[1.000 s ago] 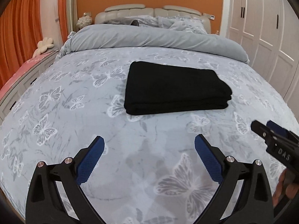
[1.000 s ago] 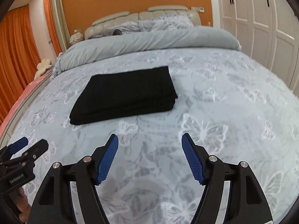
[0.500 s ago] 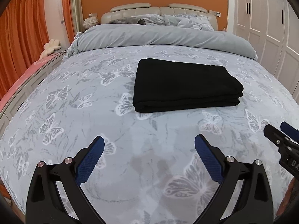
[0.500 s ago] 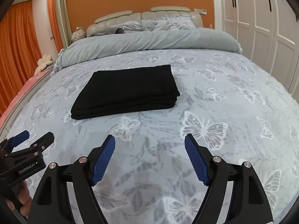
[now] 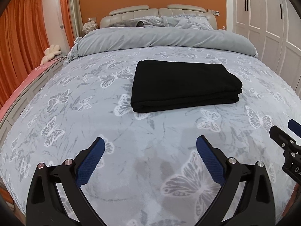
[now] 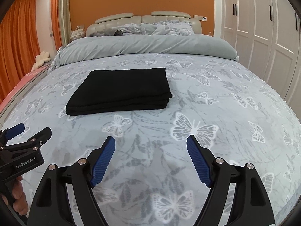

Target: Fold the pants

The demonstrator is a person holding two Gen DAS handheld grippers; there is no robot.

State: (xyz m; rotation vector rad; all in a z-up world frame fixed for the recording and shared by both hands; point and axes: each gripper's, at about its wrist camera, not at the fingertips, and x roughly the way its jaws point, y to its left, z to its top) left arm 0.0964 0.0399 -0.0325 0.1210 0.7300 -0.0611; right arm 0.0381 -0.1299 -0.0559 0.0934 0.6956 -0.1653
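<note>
Black pants lie folded into a flat rectangle on the bed, in several layers; they also show in the right wrist view. My left gripper is open and empty, held above the bedspread well short of the pants. My right gripper is open and empty too, also short of the pants. Each gripper shows at the edge of the other's view: the right one and the left one.
The bed has a grey butterfly bedspread, a rolled grey duvet and pillows at the headboard. White wardrobe doors stand on the right, orange curtains and a pink bench on the left.
Both grippers have drawn back and tilted up from the bed, so the pants sit farther away and the headboard shows more. The pants have not moved.
</note>
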